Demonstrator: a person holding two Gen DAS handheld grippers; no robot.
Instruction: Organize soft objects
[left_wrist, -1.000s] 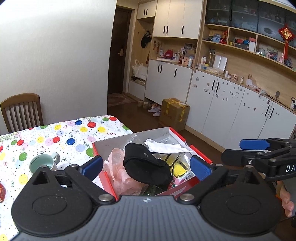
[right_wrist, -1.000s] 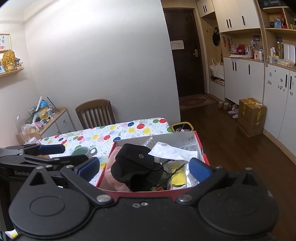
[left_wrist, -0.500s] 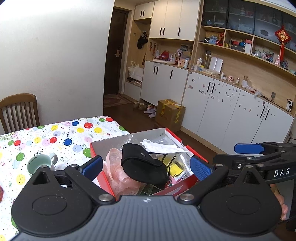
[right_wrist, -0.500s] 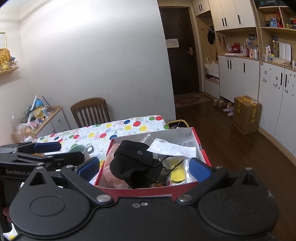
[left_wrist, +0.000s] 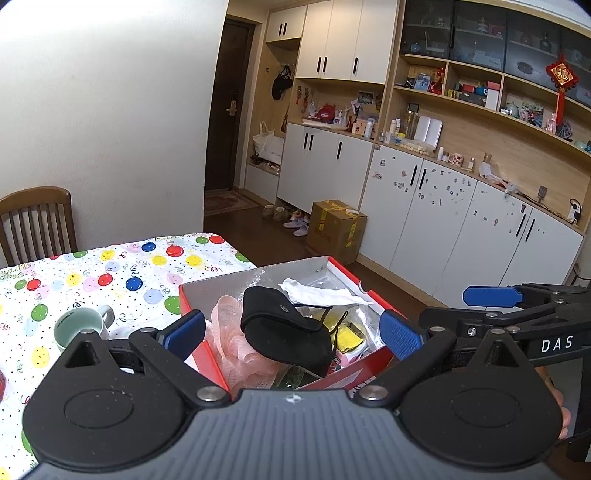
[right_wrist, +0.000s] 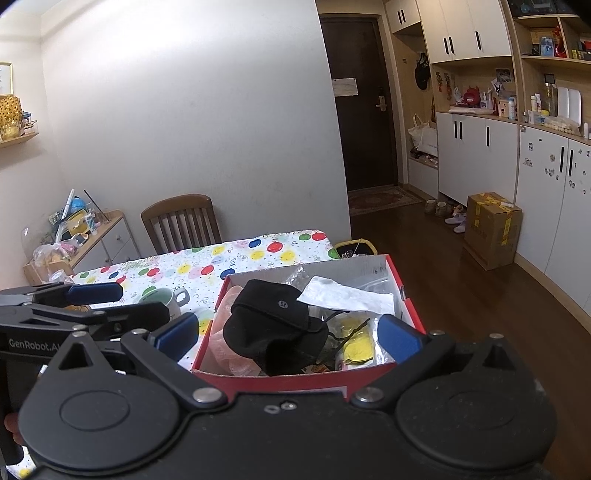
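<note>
A red box sits at the table corner, packed with soft items: a black cap lies on top, long axis running from far-left to near-right, over pink mesh, beside white paper and yellow packets. A green mug stands left of the box. Left gripper and right gripper both hover with fingers apart, holding nothing. Compared with a second ago, both views sit slightly higher.
</note>
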